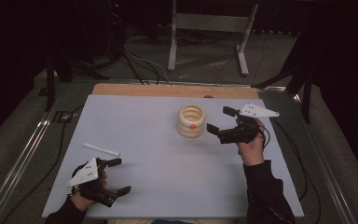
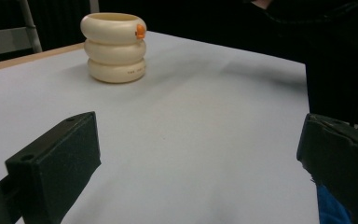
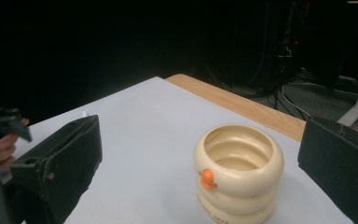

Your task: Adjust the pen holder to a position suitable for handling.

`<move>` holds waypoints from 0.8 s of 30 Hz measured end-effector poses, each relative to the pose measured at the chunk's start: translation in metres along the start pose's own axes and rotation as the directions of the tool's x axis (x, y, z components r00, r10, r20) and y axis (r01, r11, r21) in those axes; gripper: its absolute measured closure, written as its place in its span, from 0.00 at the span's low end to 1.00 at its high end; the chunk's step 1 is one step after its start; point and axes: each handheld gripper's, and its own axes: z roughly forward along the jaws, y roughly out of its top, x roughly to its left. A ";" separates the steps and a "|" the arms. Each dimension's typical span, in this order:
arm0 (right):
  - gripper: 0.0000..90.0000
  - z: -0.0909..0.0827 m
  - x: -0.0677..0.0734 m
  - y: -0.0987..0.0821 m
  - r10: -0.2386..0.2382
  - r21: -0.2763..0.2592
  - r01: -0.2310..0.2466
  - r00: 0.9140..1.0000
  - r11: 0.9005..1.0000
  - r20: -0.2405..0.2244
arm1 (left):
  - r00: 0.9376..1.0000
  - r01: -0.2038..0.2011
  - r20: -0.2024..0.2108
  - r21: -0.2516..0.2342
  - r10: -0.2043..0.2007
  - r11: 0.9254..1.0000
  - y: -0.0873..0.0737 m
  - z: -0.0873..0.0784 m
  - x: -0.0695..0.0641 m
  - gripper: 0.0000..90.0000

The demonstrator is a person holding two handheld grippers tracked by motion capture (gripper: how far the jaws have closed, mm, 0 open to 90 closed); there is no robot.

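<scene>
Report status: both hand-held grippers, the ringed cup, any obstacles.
Left hand-held gripper open, empty. Right hand-held gripper open beside cream ringed cup. White stick lies apart.

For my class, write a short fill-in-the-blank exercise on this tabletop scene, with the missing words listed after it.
1. The cream holder looks like ____ rings stacked upright.
2. The small button on its top ring is ____ in colour.
3. The white stick lies nearest the ____ gripper.
4. The right gripper has its jaws ____, beside the holder without touching it.

Missing words: three; orange; left; open
</scene>
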 end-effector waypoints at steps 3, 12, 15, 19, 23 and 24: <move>0.00 0.006 -0.005 0.003 0.019 0.005 -0.019 1.000 1.000 0.004 | 1.000 0.007 -0.001 -0.003 -0.007 1.000 0.000 0.000 0.000 0.00; 0.00 0.019 -0.016 0.008 0.052 0.021 -0.053 0.998 0.998 0.042 | 1.000 0.007 0.006 0.001 -0.007 1.000 0.000 0.001 0.001 0.00; 0.00 0.025 -0.019 0.011 0.061 0.047 -0.064 0.995 0.997 0.075 | 1.000 0.015 0.010 -0.010 -0.015 1.000 0.000 0.001 0.001 0.00; 0.00 0.034 -0.026 0.014 0.079 0.070 -0.085 0.994 0.994 0.077 | 1.000 0.009 0.007 -0.003 -0.009 1.000 0.000 0.001 0.001 0.00; 0.00 0.046 -0.033 0.014 0.109 0.106 -0.117 0.991 0.987 0.081 | 1.000 0.004 0.010 0.001 -0.004 1.000 -0.001 0.002 0.000 0.00; 0.00 0.048 -0.034 0.014 0.113 0.109 -0.122 0.990 0.987 0.088 | 1.000 0.007 0.011 0.000 -0.007 1.000 -0.001 0.002 0.001 0.00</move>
